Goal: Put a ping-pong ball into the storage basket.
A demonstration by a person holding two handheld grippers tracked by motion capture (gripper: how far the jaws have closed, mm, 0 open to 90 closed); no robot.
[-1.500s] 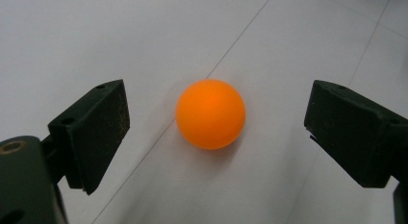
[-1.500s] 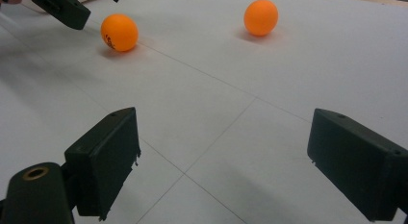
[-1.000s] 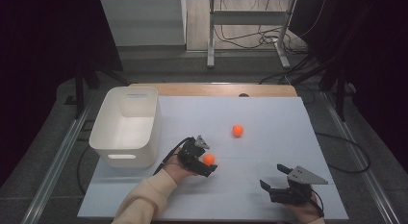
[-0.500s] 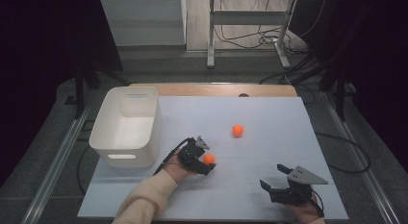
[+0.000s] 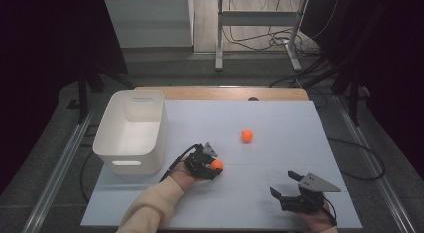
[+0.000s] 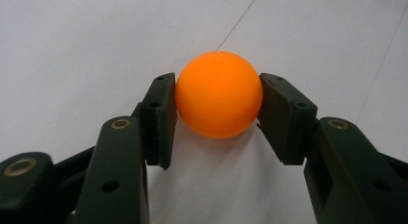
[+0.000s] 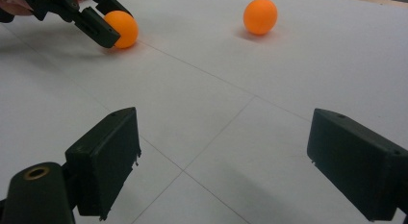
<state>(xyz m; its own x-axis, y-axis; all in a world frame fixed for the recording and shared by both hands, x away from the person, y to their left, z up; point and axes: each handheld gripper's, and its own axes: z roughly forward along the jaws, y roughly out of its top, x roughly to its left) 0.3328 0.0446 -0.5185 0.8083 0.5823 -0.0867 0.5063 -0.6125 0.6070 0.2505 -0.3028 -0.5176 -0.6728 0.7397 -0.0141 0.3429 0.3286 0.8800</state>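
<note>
left gripper [image 5: 214, 168] squeezes one orange ball [image 6: 219, 94] | right gripper [image 5: 289, 185] wide, holds nothing | white bin [image 5: 131, 152] empty | second orange ball [image 5: 246, 136] waits mid-table

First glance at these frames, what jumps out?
An orange ball sits pinched between the jaws of the left gripper, near the middle of the white table. A second orange ball lies loose farther back. The white bin stands empty at the left, and the right gripper waits open at the near right.
</note>
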